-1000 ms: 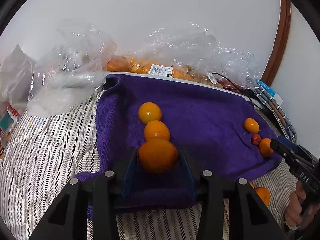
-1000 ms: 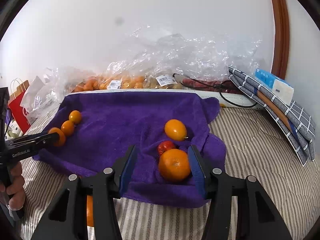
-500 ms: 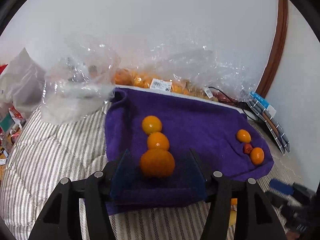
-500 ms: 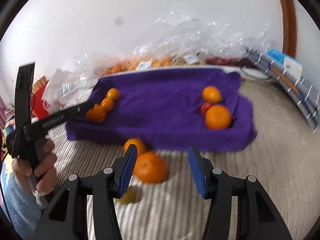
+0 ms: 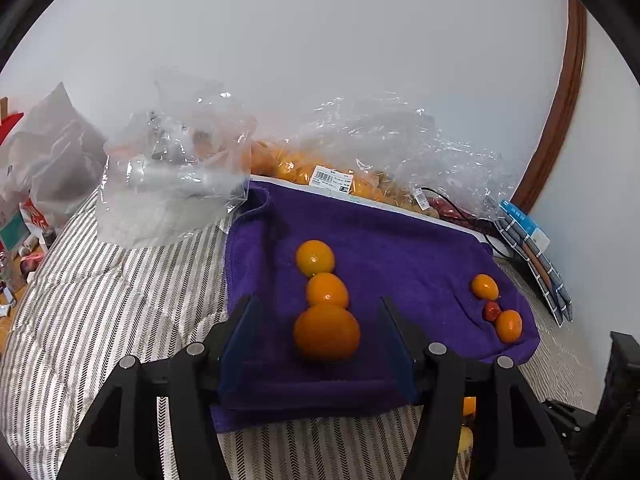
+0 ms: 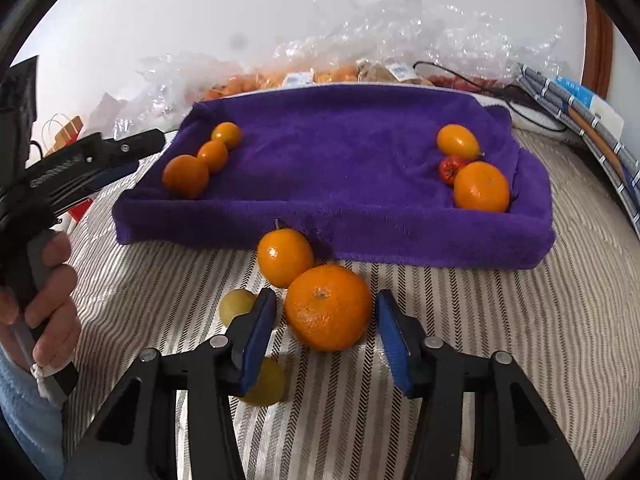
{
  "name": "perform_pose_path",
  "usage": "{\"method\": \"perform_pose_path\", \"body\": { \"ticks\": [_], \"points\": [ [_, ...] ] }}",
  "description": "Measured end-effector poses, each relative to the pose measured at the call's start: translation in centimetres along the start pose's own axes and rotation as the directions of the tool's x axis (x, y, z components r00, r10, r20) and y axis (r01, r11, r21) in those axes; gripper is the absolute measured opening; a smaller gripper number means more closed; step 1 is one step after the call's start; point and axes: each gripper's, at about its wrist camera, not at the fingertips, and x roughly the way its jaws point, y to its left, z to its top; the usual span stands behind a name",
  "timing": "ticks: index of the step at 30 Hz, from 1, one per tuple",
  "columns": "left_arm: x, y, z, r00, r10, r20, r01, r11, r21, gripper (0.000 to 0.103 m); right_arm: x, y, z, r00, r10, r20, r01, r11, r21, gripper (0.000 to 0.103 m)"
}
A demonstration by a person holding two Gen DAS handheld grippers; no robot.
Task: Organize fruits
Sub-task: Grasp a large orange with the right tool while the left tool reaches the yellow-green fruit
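A purple towel (image 5: 400, 248) (image 6: 340, 140) lies on the striped bed. On its left a row of three oranges runs back from a big orange (image 5: 326, 332) (image 6: 186, 176). My left gripper (image 5: 316, 320) is open, its jaws either side of that big orange and apart from it. On the towel's right lie an orange (image 6: 481, 186), a small red fruit (image 6: 450, 168) and a small orange (image 6: 457, 142). My right gripper (image 6: 326, 320) is open around a large orange (image 6: 328, 306) on the bedding in front of the towel, not touching it.
Another orange (image 6: 285, 257) and two yellow fruits (image 6: 236, 306) (image 6: 266, 382) lie on the bedding by the right gripper. Clear plastic bags of fruit (image 5: 360, 172) line the wall behind the towel. A folded checked cloth and box (image 6: 580, 104) sit at the right.
My left gripper let go of the big orange on the towel and opened wide. My right gripper left the orange on the towel's right and moved back down to the large orange on the bedding.
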Motion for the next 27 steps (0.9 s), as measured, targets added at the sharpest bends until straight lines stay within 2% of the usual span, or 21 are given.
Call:
{"method": "perform_pose_path", "body": {
  "ticks": [1,5,12,16,18,20,22,25,27],
  "points": [
    [0.0,0.0,0.0,1.0,-0.002,0.001,0.002,1.0,0.002,0.059,-0.1,0.0,-0.1,1.0,-0.008,0.008,0.008,1.0,-0.003,0.042],
    [0.0,-0.7,-0.4,1.0,-0.003,0.003,0.003,1.0,0.029,0.059,-0.8,-0.8,-0.3,0.999,0.015,0.028,-0.016,1.0,0.021,0.042],
    [0.0,-2.7,-1.4,0.999,0.018,0.03,-0.021,0.992,0.125,0.059,-3.8,-3.1,-2.1,0.993,-0.071,0.09,0.074,0.997,-0.031,0.042],
    [-0.4,-4.1,-2.2,0.999,0.02,0.046,-0.029,0.98,0.197,0.059,-5.4,-5.2,-3.3,0.987,-0.112,0.113,0.113,0.994,-0.01,0.042],
    [-0.8,-4.8,-2.6,1.0,0.004,0.028,-0.01,0.978,0.208,0.059,-6.1,-6.3,-3.8,0.985,-0.12,0.125,0.119,0.993,0.013,0.042],
    [-1.5,-5.6,-3.4,0.999,-0.048,-0.018,0.051,0.975,0.217,0.059,-6.5,-7.0,-4.1,0.982,-0.142,0.123,0.141,0.99,0.01,0.042],
    [-2.2,-6.8,-4.4,0.996,-0.071,-0.047,0.08,0.966,0.246,0.059,-7.0,-7.8,-4.6,0.979,-0.159,0.125,0.16,0.987,0.007,0.042],
    [-2.0,-8.8,-5.7,0.987,-0.085,-0.138,0.123,0.947,0.295,0.059,-7.3,-9.2,-4.9,0.986,-0.113,0.125,0.108,0.993,0.05,0.042],
    [-1.2,-9.9,-6.7,0.977,-0.084,-0.197,0.145,0.938,0.316,0.054,-7.2,-9.4,-4.9,0.987,-0.104,0.123,0.097,0.993,0.063,0.042]
  ]
}}
